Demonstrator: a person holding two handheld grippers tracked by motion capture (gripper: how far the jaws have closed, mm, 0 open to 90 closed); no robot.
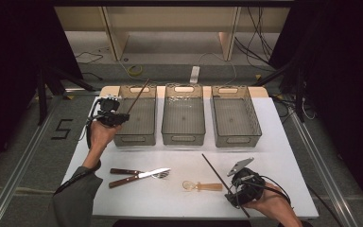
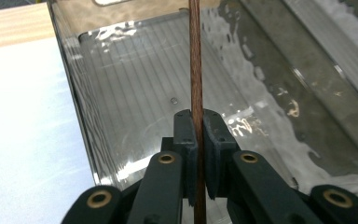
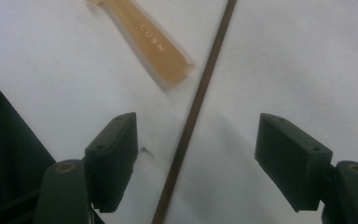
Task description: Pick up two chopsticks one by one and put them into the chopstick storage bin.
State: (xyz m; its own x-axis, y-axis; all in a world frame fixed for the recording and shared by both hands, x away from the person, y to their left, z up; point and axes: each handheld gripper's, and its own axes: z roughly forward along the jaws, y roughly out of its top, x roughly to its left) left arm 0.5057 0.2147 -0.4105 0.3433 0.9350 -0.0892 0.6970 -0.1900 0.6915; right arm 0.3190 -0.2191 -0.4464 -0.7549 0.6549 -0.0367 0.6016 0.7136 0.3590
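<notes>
Three clear plastic bins stand in a row at the table's far side. Left bin [image 1: 135, 116]: left gripper [image 1: 116, 118] clamps a brown chopstick [image 2: 196, 70], its far end slanting up over the bin's floor; no item seen lying inside. Middle bin [image 1: 183, 118] and right bin [image 1: 234, 120]: nothing visible inside. Right gripper [image 3: 196, 149]: jaws spread wide, straddling a second chopstick [image 3: 200, 93] lying on the white table [image 1: 283, 156], pads clear of it. A translucent spoon [image 3: 144, 37] lies just beside it.

Thin brown wooden chopstick [image 2: 196, 70] cut off at top and bottom edges; pale amber translucent plastic spoon [image 3: 144, 39] missing its bowl past the top edge; fork tines [image 1: 159, 175] too small to make out
</notes>
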